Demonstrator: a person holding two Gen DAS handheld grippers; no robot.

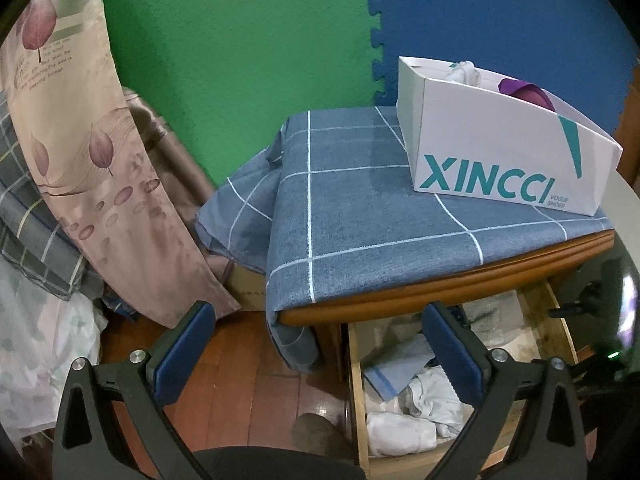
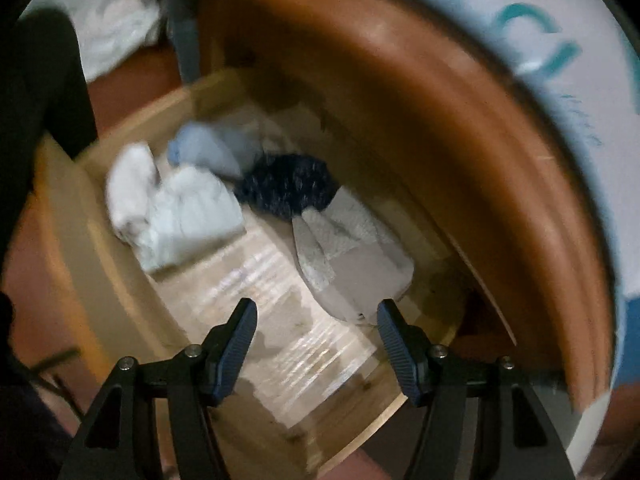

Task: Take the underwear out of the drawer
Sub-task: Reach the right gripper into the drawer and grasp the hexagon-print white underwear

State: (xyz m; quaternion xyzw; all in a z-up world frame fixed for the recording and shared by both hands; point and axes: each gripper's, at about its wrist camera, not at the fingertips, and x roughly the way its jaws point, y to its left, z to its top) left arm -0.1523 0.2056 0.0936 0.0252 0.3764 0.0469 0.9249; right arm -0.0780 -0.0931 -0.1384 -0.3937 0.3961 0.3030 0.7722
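A: What takes up most of the room?

B: A foam wall [image 1: 248, 40], green on the left and blue on the right, and a curtain [image 1: 72, 128] with leaves at the far left. In front stands a wooden cabinet [image 1: 440, 288] under a blue checked cloth [image 1: 360, 208], with a white shoe box [image 1: 500, 152] on the right of its top.

A: And the drawer?

B: The drawer [image 2: 120, 280] is pulled out below the cabinet top, with folded clothes inside.

A: How are the grippers held?

B: The left gripper [image 1: 320, 344] tilts down before the cabinet's near edge, jaws wide apart and holding nothing. The right gripper [image 2: 316, 328] points steeply into the drawer, jaws apart and empty; that view is blurred.

A: Where is the underwear?

B: I cannot tell which piece is underwear. A grey folded piece [image 2: 352, 264] lies just beyond the right jaws, near the right fingertip. A dark speckled piece [image 2: 288, 188] lies farther in, and white [image 2: 176, 216] and pale blue [image 2: 208, 152] pieces sit to the left.

A: Anything in the way?

B: The cabinet top overhangs the drawer's far side.
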